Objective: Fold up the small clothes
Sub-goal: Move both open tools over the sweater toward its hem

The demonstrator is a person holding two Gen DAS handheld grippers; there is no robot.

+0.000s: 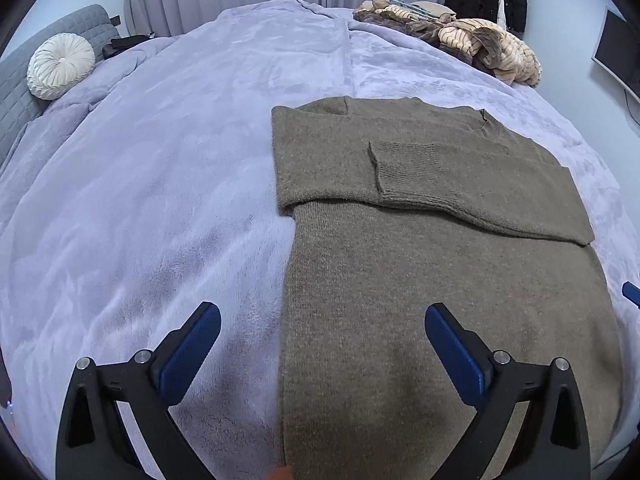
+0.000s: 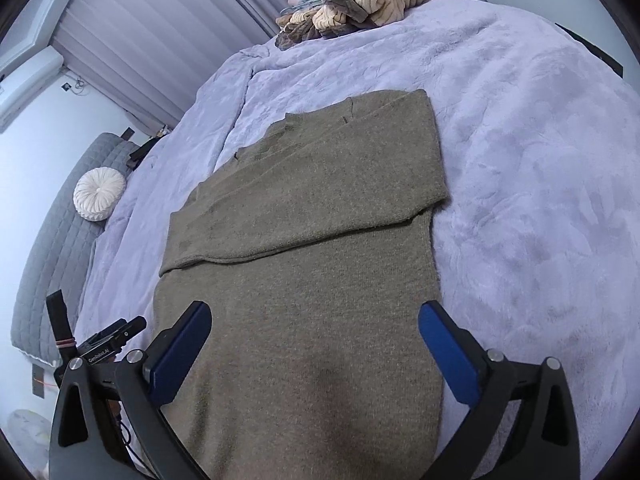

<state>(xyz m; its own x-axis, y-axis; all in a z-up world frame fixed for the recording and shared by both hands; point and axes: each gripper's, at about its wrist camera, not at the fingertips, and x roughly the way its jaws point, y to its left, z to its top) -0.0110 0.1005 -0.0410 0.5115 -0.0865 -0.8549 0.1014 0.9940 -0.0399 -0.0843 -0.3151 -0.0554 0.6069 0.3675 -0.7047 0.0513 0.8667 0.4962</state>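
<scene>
In the left wrist view, the left gripper (image 1: 322, 322) is seen with jaws spread wide and empty above the olive-brown knitted sweater (image 1: 432, 264), laid flat with sleeves folded in on the lilac fleece blanket (image 1: 160, 200). In the right wrist view, the right gripper (image 2: 314, 320) is likewise spread wide, nothing held, over the sweater (image 2: 304, 264).

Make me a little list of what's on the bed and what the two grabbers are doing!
bed cover: lilac blanket
main thing: brown sweater, lying flat, sleeves folded across the chest
far corner: clothes pile, not folded yet
by the headboard: round white pillow
left gripper: open, empty, over the sweater's left edge
right gripper: open, empty, over the sweater's lower part
</scene>
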